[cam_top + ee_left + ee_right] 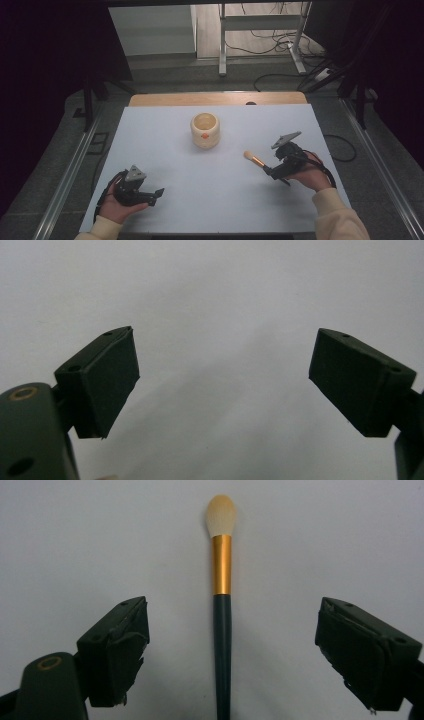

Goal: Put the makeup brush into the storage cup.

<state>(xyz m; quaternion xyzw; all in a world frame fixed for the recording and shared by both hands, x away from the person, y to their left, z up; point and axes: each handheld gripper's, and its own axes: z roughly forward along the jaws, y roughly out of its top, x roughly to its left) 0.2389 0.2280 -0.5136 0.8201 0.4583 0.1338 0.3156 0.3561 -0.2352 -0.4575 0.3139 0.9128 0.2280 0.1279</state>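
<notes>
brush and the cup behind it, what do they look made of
Brush: soft pale bristle tip, shiny gold band that looks like metal, and a smooth dark handle, plastic or lacquered wood. Cup: cream outside, tan inside, matte, seemingly wood or ceramic; too small to tell.

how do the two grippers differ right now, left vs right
The right gripper has a makeup brush lying between its open jaws; the left gripper has only bare white table between its jaws. In the high view the right gripper sits farther up the table, nearer the cup, while the left gripper sits by the near edge. Both are open and hand-held.
</notes>
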